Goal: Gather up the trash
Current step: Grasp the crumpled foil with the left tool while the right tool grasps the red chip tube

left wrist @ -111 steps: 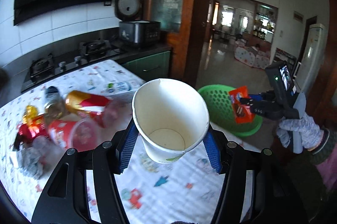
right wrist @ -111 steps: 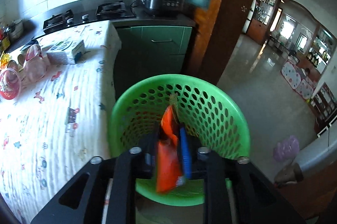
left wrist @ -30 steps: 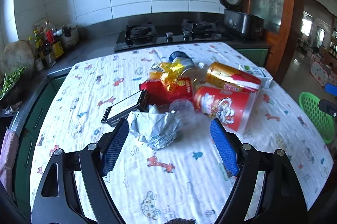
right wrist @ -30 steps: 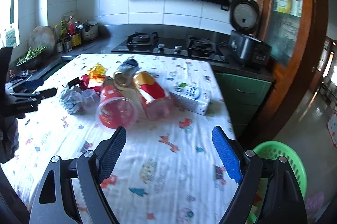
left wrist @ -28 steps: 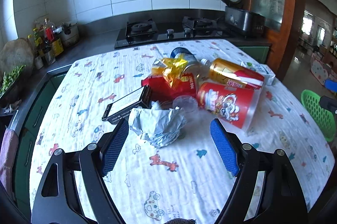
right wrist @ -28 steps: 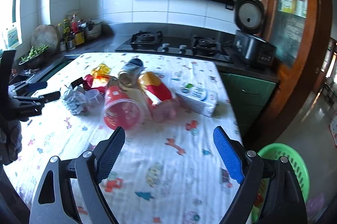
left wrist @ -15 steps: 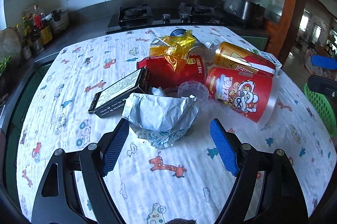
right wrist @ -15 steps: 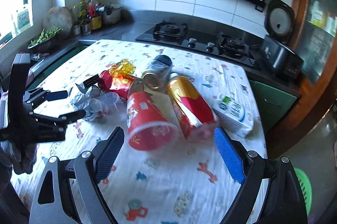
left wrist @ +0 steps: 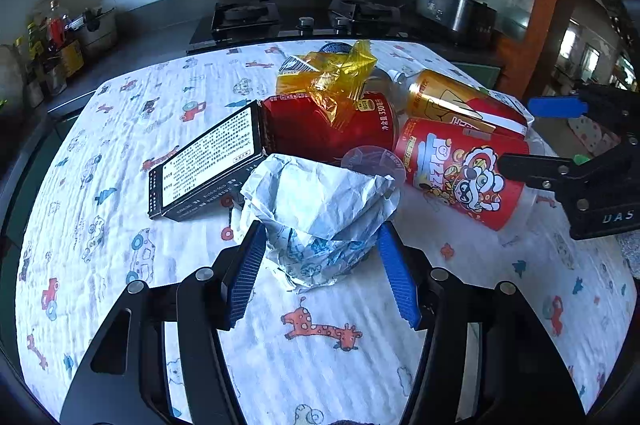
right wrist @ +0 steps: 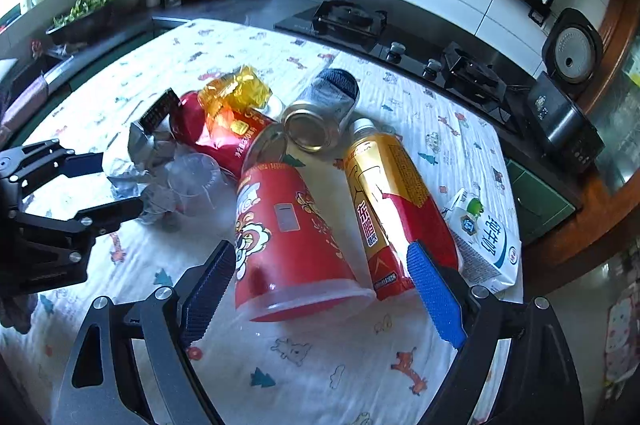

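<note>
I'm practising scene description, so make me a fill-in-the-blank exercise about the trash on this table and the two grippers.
1. The crumpled pale blue paper wrapper sits between the blue pads of the ____ gripper, whose jaws are closing.
2. The red cylindrical snack tub lies on its ____ on the printed cloth.
3. The white milk carton lies beside the gold and red ____.
4. The right gripper is ____.

Missing words: left; side; bottle; open

The near half of the bench (left wrist: pixel 328 353) lies bare under both tongs; behind the crumpled paper (left wrist: pixel 320 201) a black box (left wrist: pixel 204 161), red bag (left wrist: pixel 324 129) and red cup (right wrist: pixel 288 245) crowd close; the bottle (right wrist: pixel 392 201) and carton (right wrist: pixel 484 241) block the right.
</note>
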